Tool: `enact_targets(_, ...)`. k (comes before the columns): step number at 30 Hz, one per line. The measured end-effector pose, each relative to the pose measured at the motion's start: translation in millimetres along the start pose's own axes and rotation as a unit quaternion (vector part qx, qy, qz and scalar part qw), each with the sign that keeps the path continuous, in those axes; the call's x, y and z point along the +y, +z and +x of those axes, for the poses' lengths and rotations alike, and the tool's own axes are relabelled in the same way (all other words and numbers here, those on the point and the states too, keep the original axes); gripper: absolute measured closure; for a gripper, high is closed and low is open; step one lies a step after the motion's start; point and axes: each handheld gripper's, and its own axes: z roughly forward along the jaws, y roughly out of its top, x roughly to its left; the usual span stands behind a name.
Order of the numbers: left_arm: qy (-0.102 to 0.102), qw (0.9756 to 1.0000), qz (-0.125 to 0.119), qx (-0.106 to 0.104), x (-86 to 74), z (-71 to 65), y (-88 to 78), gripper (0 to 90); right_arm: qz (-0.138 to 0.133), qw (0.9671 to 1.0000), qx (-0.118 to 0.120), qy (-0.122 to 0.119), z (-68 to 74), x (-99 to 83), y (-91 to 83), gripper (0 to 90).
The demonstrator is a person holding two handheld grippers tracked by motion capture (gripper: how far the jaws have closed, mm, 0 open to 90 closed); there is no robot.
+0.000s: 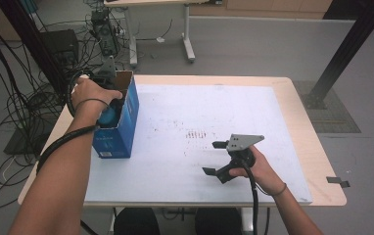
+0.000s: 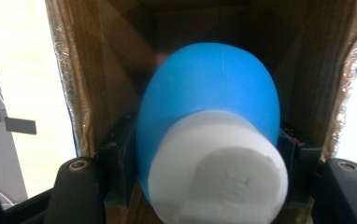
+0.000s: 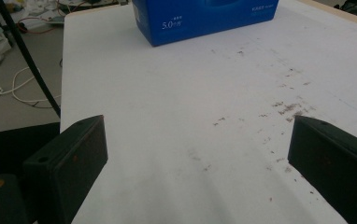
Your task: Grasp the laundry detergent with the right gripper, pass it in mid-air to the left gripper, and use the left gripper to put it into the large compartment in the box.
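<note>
1. Left tool [image 1: 107, 98] at ten o'clock on the surface [image 1: 253, 107], reaching into the open top of the blue box [image 1: 121, 128].
2. Blue ball [image 2: 209, 98] with a white foam base [image 2: 218, 170] inside the box, flanked closely by both jaws; actual pressing on it impossible to tell.
3. Right tool [image 1: 214, 157] at five o'clock, jaws spread wide, holding nothing, low over the bare surface.

High view: above the near edge, facing forward and down.
Left gripper view: close inside the blue box [image 2: 102, 70].
Right gripper view: low over the table [image 3: 176, 130], sharing that box.
</note>
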Motion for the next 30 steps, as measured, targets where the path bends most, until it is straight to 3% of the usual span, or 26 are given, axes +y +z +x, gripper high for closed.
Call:
enact_targets(12, -0.003, 1.0000, -0.001, 0.000, -1.3, 0.0, -9.4, 32.8, 0.001, 1.0000, 0.001, -0.002, 1.0, 1.4, 1.2, 4.8)
enact_targets(23, 0.002, 0.9998, -0.014, -0.010, -9.3, 3.3, -32.9, 32.1, -0.001, 1.0000, 0.000, -0.006, 1.9, 5.7, -0.9, 4.8)
enact_targets(30, 0.002, 0.9997, -0.025, -0.001, -14.6, 2.8, -46.2, 31.3, -0.002, 1.0000, -0.002, -0.008, 2.9, 8.7, -2.1, 4.8)
